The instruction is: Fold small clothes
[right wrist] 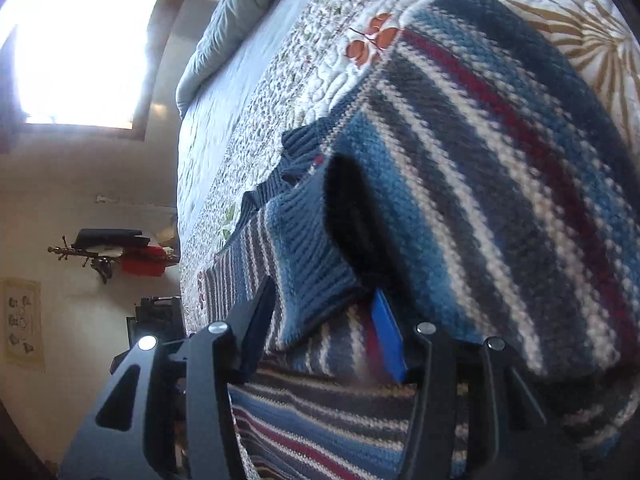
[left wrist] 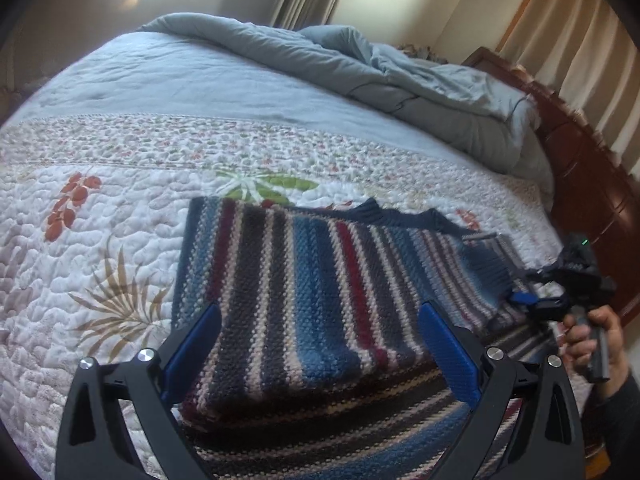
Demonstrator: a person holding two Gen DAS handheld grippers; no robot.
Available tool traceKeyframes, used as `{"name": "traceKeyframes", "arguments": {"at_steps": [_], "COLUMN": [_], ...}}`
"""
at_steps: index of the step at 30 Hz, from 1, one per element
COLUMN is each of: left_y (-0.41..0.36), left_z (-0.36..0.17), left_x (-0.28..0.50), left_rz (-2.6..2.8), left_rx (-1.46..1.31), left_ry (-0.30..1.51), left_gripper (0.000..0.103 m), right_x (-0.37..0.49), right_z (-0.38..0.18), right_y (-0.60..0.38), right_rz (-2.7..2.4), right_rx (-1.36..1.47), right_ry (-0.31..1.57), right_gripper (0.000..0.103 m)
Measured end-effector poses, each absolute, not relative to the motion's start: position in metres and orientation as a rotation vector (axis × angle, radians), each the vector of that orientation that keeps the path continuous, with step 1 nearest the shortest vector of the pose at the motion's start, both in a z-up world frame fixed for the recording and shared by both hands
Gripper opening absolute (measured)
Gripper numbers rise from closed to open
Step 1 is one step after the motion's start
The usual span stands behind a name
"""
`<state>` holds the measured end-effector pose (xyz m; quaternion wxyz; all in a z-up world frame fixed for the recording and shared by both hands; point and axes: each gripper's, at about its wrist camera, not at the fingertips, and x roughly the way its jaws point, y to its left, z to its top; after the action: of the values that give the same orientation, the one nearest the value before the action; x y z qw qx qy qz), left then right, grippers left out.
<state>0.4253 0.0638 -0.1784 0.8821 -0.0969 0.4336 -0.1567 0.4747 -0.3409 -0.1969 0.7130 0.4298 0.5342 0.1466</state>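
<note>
The striped knit sweater (left wrist: 304, 292) lies on the quilted bedspread (left wrist: 100, 240), directly ahead of and beneath the left gripper (left wrist: 320, 344), whose fingers stand wide apart holding nothing, while the right gripper (right wrist: 326, 320) clamps the sweater's blue ribbed cuff (right wrist: 308, 256).

1. Daylight floods in from a window (right wrist: 84, 52), blown out to pure white glare in both views.
2. Fisheye bending curves the edges, with dark vignette corners.
3. The near knit sweater (right wrist: 500, 184) looks soft; slight motion blur throughout.
</note>
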Motion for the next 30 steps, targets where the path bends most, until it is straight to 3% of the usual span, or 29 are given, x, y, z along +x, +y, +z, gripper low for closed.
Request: {"name": "traceKeyframes", "arguments": {"at_steps": [1, 3, 4, 12, 18, 21, 26, 30], "left_y": [0.060, 0.049, 0.044, 0.004, -0.007, -0.007, 0.020, 0.070], "left_z": [-0.180, -0.185, -0.186, -0.152, -0.144, -0.144, -0.142, -0.138], "left_x": [0.424, 0.420, 0.417, 0.380, 0.373, 0.372, 0.379, 0.399], "left_rz": [-0.303, -0.261, -0.247, -0.153, -0.173, -0.168, -0.223, -0.310], "left_rx": [-0.169, -0.094, -0.070, 0.162, 0.166, 0.183, 0.079, -0.178], "left_ry": [0.907, 0.916, 0.912, 0.737, 0.709, 0.700, 0.744, 0.798], "left_gripper": [0.099, 0.099, 0.099, 0.099, 0.099, 0.099, 0.099, 0.099], "right_x": [0.477, 0.481, 0.481, 0.465, 0.469, 0.469, 0.461, 0.472], "right_z": [-0.196, -0.195, -0.195, -0.163, -0.198, -0.199, -0.178, -0.157], "right_y": [-0.338, -0.329, -0.328, -0.330, -0.334, -0.335, -0.359, -0.376], "right_rz": [0.328, 0.338, 0.339, 0.298, 0.272, 0.282, 0.266, 0.258], "right_rx": [0.937, 0.877, 0.859, 0.720, 0.692, 0.711, 0.705, 0.687], "right_ry": [1.182, 1.181, 1.180, 1.062, 1.146, 1.139, 1.122, 1.089], "right_gripper": [0.045, 0.024, 0.008, 0.007, 0.008, 0.014, 0.036, 0.037]}}
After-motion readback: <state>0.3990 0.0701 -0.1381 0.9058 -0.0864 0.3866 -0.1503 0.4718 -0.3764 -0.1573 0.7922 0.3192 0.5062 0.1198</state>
